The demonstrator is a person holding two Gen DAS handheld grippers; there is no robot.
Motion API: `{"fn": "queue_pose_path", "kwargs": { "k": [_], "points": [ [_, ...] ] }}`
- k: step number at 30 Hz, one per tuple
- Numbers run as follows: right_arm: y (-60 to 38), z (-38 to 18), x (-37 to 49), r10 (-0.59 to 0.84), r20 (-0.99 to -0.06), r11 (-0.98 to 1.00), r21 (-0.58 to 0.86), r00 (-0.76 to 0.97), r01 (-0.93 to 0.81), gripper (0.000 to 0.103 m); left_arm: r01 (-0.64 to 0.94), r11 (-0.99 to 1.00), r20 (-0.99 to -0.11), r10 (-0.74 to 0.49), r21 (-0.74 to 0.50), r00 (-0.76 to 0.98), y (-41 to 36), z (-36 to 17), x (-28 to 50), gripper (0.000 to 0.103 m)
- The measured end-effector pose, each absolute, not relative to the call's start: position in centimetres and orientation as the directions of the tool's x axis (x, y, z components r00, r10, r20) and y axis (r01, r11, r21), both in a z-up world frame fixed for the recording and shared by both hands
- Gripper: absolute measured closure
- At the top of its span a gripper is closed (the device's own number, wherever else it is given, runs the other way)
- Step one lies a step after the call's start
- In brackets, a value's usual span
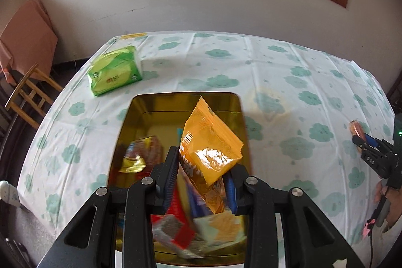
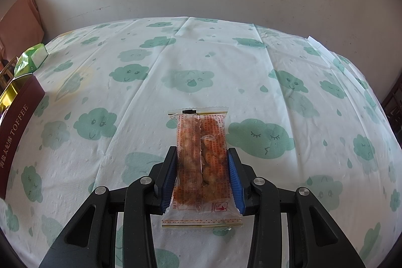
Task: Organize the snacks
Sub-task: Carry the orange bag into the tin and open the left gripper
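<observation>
Hanging between the blue-padded fingers of the left gripper [image 1: 202,168] is a crinkly orange foil snack packet [image 1: 211,140], tilted, with its serrated top edge pointing up and away and a shiny glare patch near the lower part. Some white lettering on a dark band can be seen low on the packet, but it's too blurred to be read. The packet is pinched on both sides by the pads, so that gripper is closed on it, right above a gold-lined rectangular metal tin [image 1: 140,112]. Other wrappers are piled inside the tin: a yellow-and-red one on the left, red, blue and pale ones underneath, all pretty smeared by blur.

A clear plastic sachet of reddish-brown snack pieces [image 2: 202,157] is held by the right gripper [image 2: 202,162], lengthwise between the fingers, with red print on the film and flat sealed ends sticking out front and back. The pads are pressed against both long edges, just over the white tablecloth with green smiling clouds [image 2: 261,135].

The tin's maroon outer wall, marked TOFFEE, is seen at the far left of the right wrist view. A green soft pack of tissues [image 1: 114,70] is lying beyond the tin, toward the far left corner.
</observation>
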State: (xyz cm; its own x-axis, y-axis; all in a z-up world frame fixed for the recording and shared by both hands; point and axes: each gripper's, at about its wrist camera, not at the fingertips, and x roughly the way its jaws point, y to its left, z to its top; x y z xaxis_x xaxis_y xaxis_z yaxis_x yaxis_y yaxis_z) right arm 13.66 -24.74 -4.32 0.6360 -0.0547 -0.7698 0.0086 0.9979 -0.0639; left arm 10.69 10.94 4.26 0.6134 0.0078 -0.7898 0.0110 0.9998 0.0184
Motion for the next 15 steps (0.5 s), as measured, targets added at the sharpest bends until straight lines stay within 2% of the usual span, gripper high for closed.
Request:
{"fn": "queue_pose_path", "kwargs": {
  "k": [7, 15],
  "points": [
    [-24.7, -4.3, 13.7, -0.055, -0.770, 0.998, -0.064, 0.636, 0.009, 0.063, -0.008, 0.998, -0.815, 0.049, 0.055, 0.577, 14.6, 2.3, 11.4, 0.073],
    [-24.8, -4.3, 13.7, -0.055, -0.770, 0.998, -0.063, 0.636, 0.009, 0.062, -0.009, 0.996, -0.841, 0.078, 0.086, 0.536, 15.3, -0.3, 11.8, 0.073]
  ]
}}
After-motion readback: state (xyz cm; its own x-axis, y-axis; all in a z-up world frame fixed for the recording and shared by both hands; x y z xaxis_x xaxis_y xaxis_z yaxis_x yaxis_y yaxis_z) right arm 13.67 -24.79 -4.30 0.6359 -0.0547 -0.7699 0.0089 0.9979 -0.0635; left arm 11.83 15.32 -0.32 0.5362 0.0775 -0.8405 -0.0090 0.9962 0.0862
